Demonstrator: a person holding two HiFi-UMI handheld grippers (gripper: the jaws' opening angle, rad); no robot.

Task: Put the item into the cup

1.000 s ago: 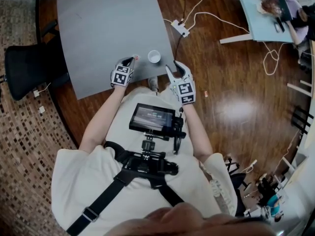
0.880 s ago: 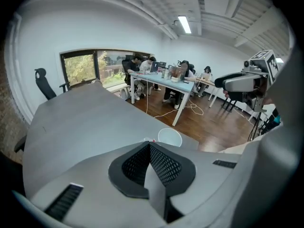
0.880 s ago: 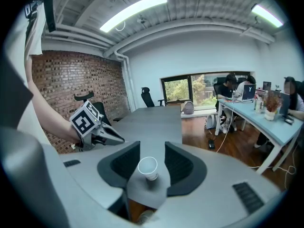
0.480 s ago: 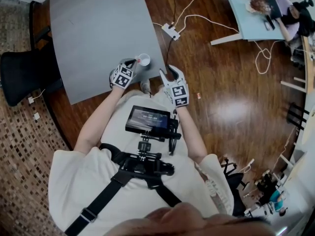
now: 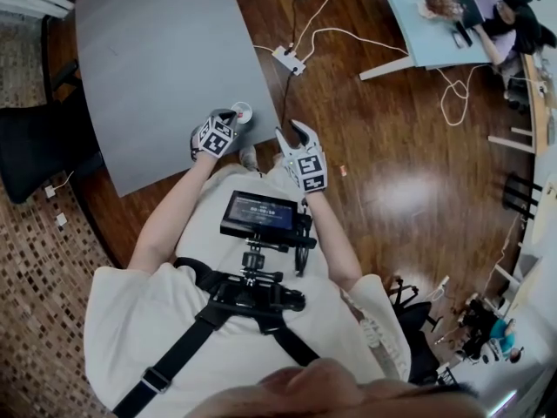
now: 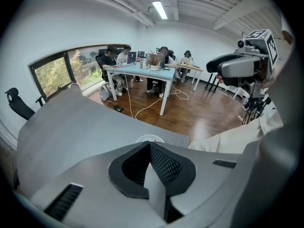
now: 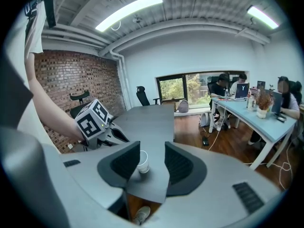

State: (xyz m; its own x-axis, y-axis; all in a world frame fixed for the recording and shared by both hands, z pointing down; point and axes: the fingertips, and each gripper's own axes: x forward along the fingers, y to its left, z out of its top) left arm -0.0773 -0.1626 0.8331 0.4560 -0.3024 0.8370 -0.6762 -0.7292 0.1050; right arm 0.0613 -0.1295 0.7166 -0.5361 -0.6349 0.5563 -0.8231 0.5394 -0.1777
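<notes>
1. Left gripper (image 5: 230, 116) is down at the near edge of the grey table (image 5: 157, 50), its jaws pressed tight together, tip poised right over the mouth of the white paper cup (image 7: 144, 167)
2. A speck of red, the small red item (image 6: 153, 140), shows just past that tip, inside the cup's rim; whether it is pinched at the very point of the jaws or already lying in the cup, no view settles
3. Right gripper (image 5: 291, 131) hangs off the table edge over the wooden floor, jaws spread, nothing between them, looking across at the upright cup
4. Reading the step: this looks like the drop itself, with the item at or in the cup
5. Next move, if the item is still pinched: part the left jaws squarely over the opening, then lift straight up. The cup is light and sits near the table edge, so a nudge could tip it
</notes>
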